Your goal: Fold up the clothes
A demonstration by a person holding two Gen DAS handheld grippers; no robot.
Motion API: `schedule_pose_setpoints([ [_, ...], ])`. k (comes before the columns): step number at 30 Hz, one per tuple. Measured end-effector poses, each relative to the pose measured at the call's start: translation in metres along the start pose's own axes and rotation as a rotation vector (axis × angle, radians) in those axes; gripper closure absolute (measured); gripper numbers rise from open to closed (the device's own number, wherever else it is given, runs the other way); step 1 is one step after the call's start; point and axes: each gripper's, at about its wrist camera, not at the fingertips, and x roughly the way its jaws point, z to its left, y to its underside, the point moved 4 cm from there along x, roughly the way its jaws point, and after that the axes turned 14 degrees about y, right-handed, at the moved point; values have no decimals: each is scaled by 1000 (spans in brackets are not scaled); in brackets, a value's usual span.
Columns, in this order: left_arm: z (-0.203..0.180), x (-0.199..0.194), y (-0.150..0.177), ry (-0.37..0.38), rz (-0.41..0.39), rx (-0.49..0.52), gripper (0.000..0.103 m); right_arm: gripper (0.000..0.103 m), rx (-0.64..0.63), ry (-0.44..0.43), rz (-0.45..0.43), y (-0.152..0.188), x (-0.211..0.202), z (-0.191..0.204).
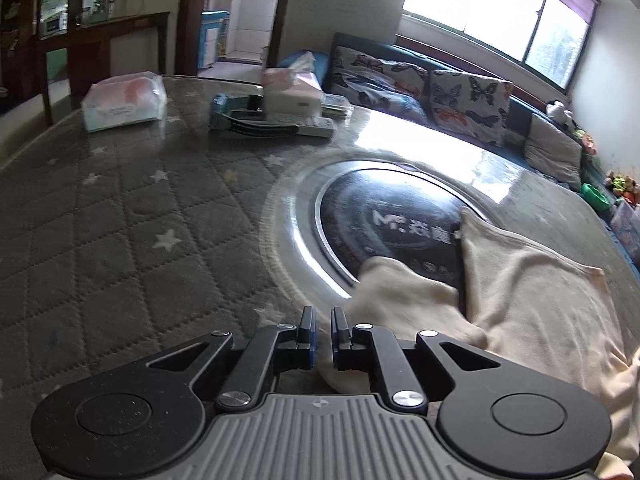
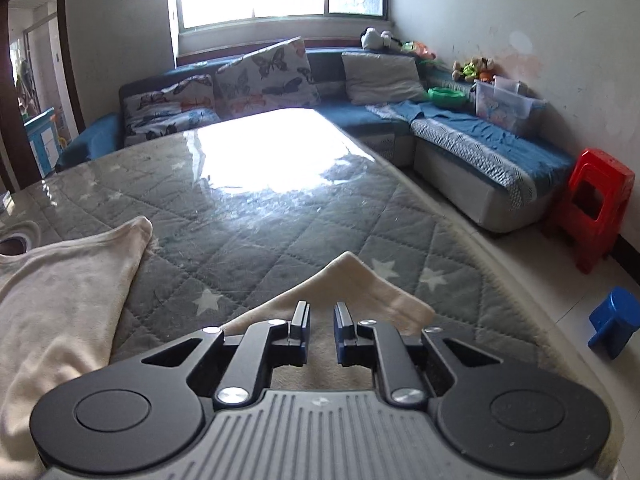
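Reading "Mr." on round dark hob [image 1: 400,220]

cream garment [image 1: 532,300] on grey star-quilted table cover [image 1: 120,216].

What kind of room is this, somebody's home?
Most likely a home living room: a blue corner sofa with butterfly cushions, soft toys by the window, and a quilt-covered table where a cream garment lies.
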Motion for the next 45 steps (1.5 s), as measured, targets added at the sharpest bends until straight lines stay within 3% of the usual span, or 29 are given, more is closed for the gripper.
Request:
schedule_pose_setpoints([
  [2, 3, -6, -2, -11, -14, 0, 94, 85, -9, 10, -9, 0, 4, 4],
  [5, -15, -17, -1, 69, -29, 75, 94, 80, -28, 21, -13, -2, 6, 9],
  [10, -65, -4, 17, 238, 55, 229, 93, 75, -33, 20, -21, -3, 8, 12],
  [14, -79, 21, 27, 279, 145, 244, 93, 73, -22, 13, -15, -3, 9, 8],
  [17, -75, 35, 31, 246, 174, 218, 93, 70, -13, 4, -9, -3, 9, 7],
  [20, -60, 36, 19, 170, 102, 161, 92, 69, -22, 8, -17, -2, 8, 8],
  [24, -21, 36, -7, 61, -10, -10, 91, 68, -26, 11, -22, -2, 8, 8],
  [28, 26, 33, -19, -77, -69, -161, 90, 64, -34, 15, -24, -2, 9, 9],
  [33, 54, 17, -13, -135, -69, -195, 86, 62, -42, 9, -18, -3, 8, 8],
  [38, 25, 4, -1, -50, -39, -99, 84, 62, -57, -12, -14, -4, 2, 9],
  [41, -8, 5, 7, 46, -14, -18, 74, 61, -74, -38, -21, -1, -8, 14],
  [43, -31, 7, 12, 109, 3, 41, 74, 61, -96, -61, -28, 2, -16, 20],
  [45, -54, 11, 16, 174, 22, 92, 62, 59, -129, -85, -39, 5, -25, 27],
])
